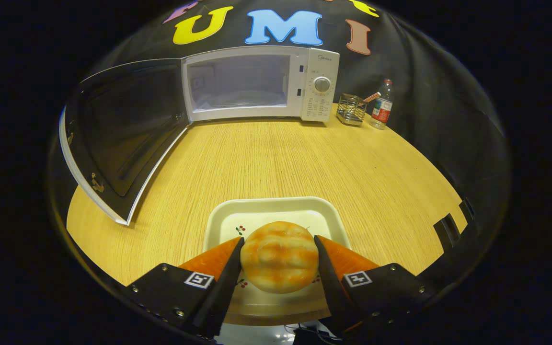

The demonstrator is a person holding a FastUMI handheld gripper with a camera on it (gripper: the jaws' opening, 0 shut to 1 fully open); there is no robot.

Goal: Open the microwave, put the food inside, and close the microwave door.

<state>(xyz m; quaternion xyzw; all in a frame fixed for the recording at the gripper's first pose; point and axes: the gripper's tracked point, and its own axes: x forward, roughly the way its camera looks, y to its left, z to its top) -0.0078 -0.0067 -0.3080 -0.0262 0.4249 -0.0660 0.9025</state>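
The worktop (276,163) carries the microwave (261,84) at 12 o'clock beyond the gripper (279,244), its door (118,139) swung fully open toward 10 o'clock. A wire holder (351,109) and a bottle (382,106) stand just beside the microwave at 1 o'clock. The jaws are closed on the bun (280,256), one pressing each side, over the square plate (276,213).

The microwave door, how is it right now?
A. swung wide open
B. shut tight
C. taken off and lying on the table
A: the microwave door is swung out wide to one side, so you can see into the empty inside, while the hand-held gripper is closed on the bun over the tray.
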